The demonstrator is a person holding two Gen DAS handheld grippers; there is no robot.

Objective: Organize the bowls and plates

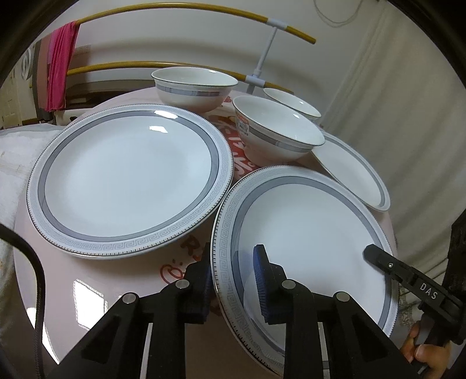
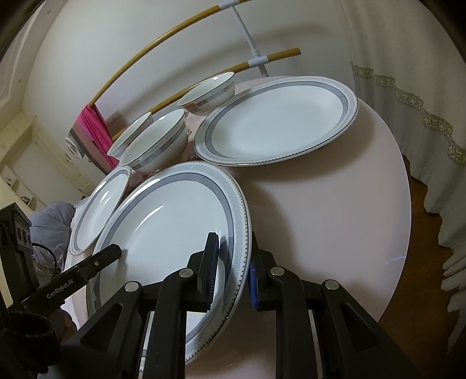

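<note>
A: Non-task stuff? There was a round pink table (image 2: 335,204) with red print (image 1: 241,163) on top.

B: Behind it stood a drying rack with yellow bars (image 1: 163,8) on a white post (image 1: 266,49), and a pink towel (image 1: 61,67) hung on it.

A: Cream curtain (image 2: 407,122) with lace trim, wood floor (image 2: 422,201).

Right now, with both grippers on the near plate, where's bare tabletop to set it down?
Bare pink round tabletop lies right of the gripped grey-banded white plate and below the far large plate, out to the table edge. Crowded: three white bowls and a smaller plate cluster left. Left gripper and right gripper both clamp the rim.
</note>
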